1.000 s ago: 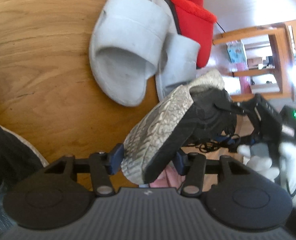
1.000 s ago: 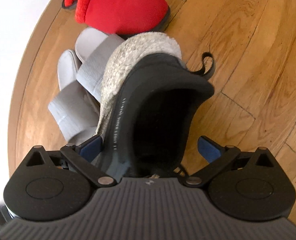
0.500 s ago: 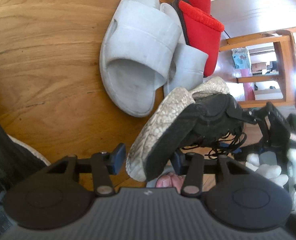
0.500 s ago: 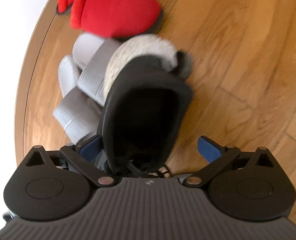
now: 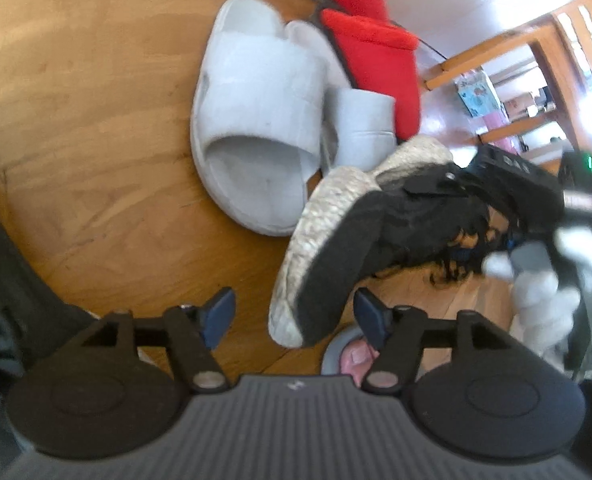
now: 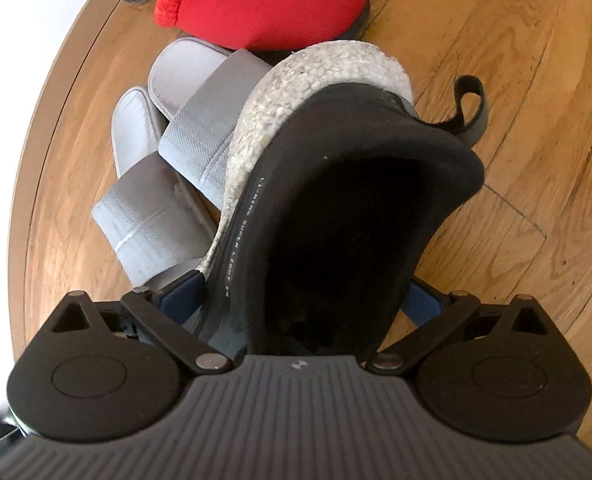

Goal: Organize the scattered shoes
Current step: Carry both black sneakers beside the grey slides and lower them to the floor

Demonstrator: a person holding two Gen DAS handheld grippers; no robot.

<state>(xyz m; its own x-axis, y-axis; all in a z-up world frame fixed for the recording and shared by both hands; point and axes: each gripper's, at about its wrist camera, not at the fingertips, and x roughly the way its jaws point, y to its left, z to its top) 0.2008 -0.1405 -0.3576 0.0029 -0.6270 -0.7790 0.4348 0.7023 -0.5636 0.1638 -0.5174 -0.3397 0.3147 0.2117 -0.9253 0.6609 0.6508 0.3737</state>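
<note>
Judging the black shoe as light and soft-walled with a stiff sole, I'd grip low by the sole. It hangs tilted beside the grey slippers, above the floor. My left gripper has just been spreading its jaws, clear of the toe; my right gripper has been closing its jaws onto the collar.

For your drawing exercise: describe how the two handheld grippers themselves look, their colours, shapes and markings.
Both the left gripper and right gripper match: a dark grey ribbed body with a small pale logo, two round black discs, black linkage arms with silver rivets, and blue finger pads.
</note>
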